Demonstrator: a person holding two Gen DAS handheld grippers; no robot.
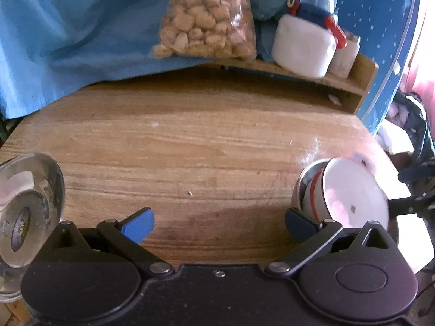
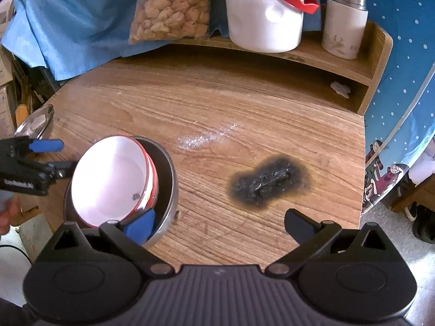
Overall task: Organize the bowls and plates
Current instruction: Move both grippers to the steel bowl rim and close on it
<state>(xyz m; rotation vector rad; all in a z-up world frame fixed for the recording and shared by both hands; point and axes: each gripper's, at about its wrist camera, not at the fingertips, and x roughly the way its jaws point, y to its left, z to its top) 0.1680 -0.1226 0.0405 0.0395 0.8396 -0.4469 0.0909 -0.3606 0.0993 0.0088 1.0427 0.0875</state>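
A white bowl with a red rim (image 2: 111, 179) is nested in a steel bowl (image 2: 165, 179) near the table's front left; in the left wrist view the white bowl (image 1: 353, 190) and the steel bowl (image 1: 304, 182) are at the right. Another steel bowl (image 1: 27, 203) sits at the table's left edge, and shows in the right wrist view (image 2: 35, 122). My left gripper (image 1: 220, 222) is open and empty between the two bowl groups; it shows in the right wrist view (image 2: 49, 154). My right gripper (image 2: 220, 225) is open and empty, its left finger (image 2: 141, 224) just in front of the stack.
The wooden table (image 2: 244, 103) has a black burn mark (image 2: 269, 182) and a white powder smear (image 2: 209, 135). A raised shelf (image 2: 339, 57) holds a white jug with a red handle (image 2: 263, 19), a white flask (image 2: 345, 27) and a snack bag (image 2: 171, 5). Blue cloth (image 1: 68, 27) hangs behind.
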